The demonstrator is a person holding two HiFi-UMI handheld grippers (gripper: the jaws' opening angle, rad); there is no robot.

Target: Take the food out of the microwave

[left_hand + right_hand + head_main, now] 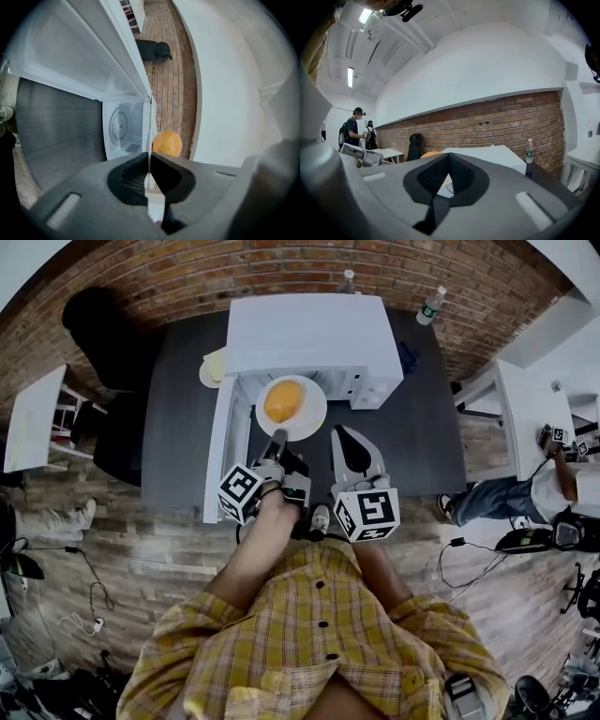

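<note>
A round orange food item [283, 400] lies on a white plate [314, 413] held in the air just in front of the white microwave [309, 334]. The microwave's door [217, 451] hangs open to the left. My left gripper [277, 439] is shut on the plate's near rim. In the left gripper view the plate [149, 164] shows edge-on as a thin white line between the pads, with the orange food [166, 143] beyond and the bare microwave cavity [123, 126] behind. My right gripper [341, 433] hovers to the right of the plate, shut with nothing in it.
The microwave stands on a dark table [427, 427] against a brick wall. Two water bottles [428, 306] [348, 280] stand at the back. White tables [33, 418] [525, 418] flank it. A person [553, 488] is at the right and a black chair [103, 334] at the left.
</note>
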